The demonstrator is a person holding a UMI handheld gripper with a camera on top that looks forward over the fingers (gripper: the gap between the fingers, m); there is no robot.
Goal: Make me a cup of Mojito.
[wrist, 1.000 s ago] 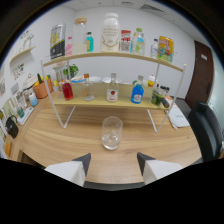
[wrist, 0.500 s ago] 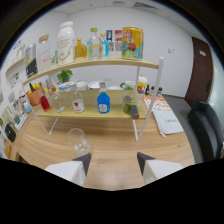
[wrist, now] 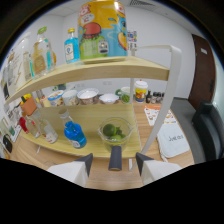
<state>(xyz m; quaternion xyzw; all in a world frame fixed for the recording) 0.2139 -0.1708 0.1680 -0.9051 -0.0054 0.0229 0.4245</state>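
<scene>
1. We hold our claw point(wrist: 114, 161) open and empty, right in front of the lower shelf point(wrist: 90, 116).
2. The bowl of limes point(wrist: 114, 133) sits near the shelf's front edge, just ahead, easy to reach for the Mojito.

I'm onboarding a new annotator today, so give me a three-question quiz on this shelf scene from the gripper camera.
1. True or false: the glass bowl just ahead of the gripper is empty.
2. What stands right beside the bowl on the lower shelf?
A. a blue bottle
B. a kettle
C. a red mug
3. Fill in: the big colourful canister stands on the ___ shelf.

Key:
1. False; it holds green limes.
2. A, the blue bottle.
3. Top shelf.
</scene>
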